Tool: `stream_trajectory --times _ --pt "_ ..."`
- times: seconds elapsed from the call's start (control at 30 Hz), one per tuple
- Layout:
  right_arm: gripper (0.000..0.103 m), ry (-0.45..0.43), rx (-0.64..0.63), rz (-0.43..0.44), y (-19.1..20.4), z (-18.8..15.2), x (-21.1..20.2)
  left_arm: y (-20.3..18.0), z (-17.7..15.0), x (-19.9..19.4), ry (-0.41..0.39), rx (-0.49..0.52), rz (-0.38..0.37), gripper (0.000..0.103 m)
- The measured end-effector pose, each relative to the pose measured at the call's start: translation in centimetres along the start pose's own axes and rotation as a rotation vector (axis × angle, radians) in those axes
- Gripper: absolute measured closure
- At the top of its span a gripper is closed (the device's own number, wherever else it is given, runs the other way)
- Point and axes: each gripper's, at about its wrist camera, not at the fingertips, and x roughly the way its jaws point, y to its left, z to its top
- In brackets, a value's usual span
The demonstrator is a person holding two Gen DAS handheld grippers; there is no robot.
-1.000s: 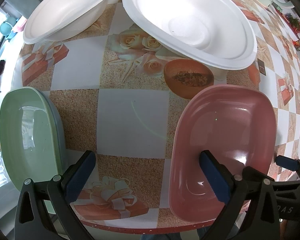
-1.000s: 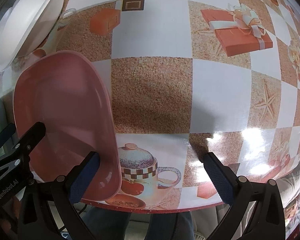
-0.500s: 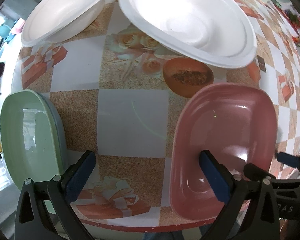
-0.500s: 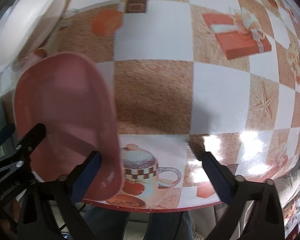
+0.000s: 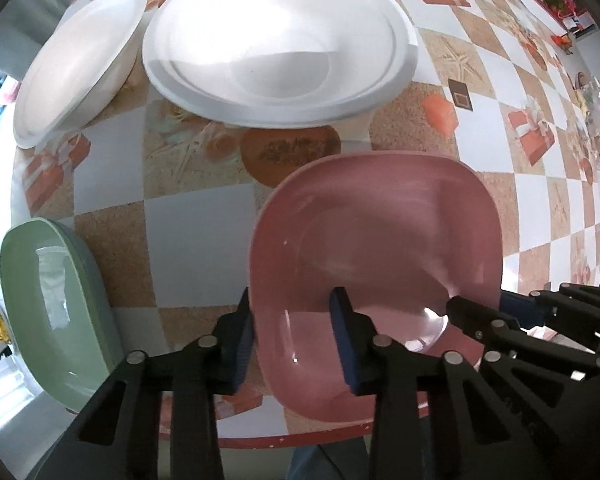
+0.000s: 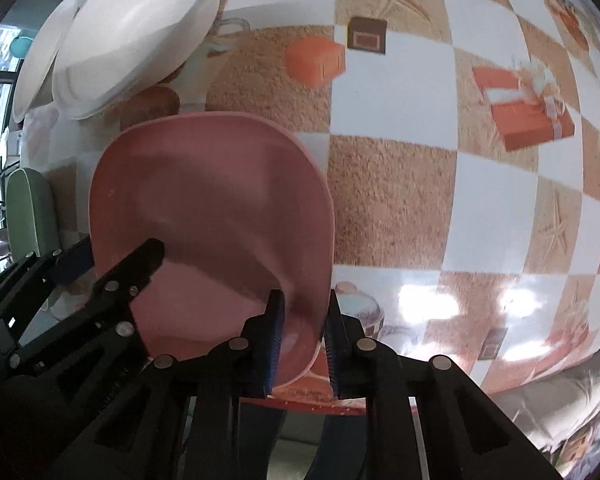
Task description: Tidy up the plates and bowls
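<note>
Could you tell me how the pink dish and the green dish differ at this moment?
The pink dish is clamped on opposite rims by the left gripper and the right gripper; the green dish has no gripper on it. The pink one is alone, while the green one sits nested on another dish. Both are glossy, rounded-rectangular and shallow.

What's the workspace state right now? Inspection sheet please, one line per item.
Surface: table under a checked printed cloth.
Job's things: pink dish near the front edge; green dish stacked on a grey one; two white bowls behind.
Clutter: nothing seen on the table.
Grippers: left claw and right claw have just closed, each clamped on an opposite rim of the pink dish.
Cables: nothing seen.
Surroundings: shelves and windows at the edges, too blurred to detail.
</note>
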Motion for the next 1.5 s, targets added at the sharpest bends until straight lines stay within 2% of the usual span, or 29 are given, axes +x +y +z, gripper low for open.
stream_trajectory --times 0.4,0.63,0.87,1.17,1.33,1.47,1.5 --pt "0.082 0.043 -0.051 0.040 4.3 -1.4 -2.3 2.0 -2.6 -3.5 -0.042 0.028 0.036 0.065" --pt "0.082 0.027 -0.169 0.055 9.3 -0.9 -4.3 5.3 -4.2 -7.0 -0.094 -0.032 0.070 0.065" --pt "0.082 0.015 -0.294 0.084 16.2 0.9 -5.2 10.8 -5.2 -9.7 -0.128 -0.117 0.121 0.065" --pt "0.082 0.062 -0.374 0.110 21.7 0.1 -2.6 17.5 -6.0 -9.0 -0.115 -0.204 0.162 0.065" --pt "0.082 0.093 -0.361 0.125 22.7 0.8 -0.9 19.1 -5.8 -8.0 -0.097 -0.207 0.201 0.065" --pt "0.082 0.104 -0.332 0.132 24.7 1.6 0.7 19.8 -5.8 -7.3 -0.089 -0.215 0.192 0.065" --pt "0.082 0.107 -0.327 0.135 23.8 1.6 0.6 19.8 -5.9 -7.2 -0.089 -0.219 0.186 0.065"
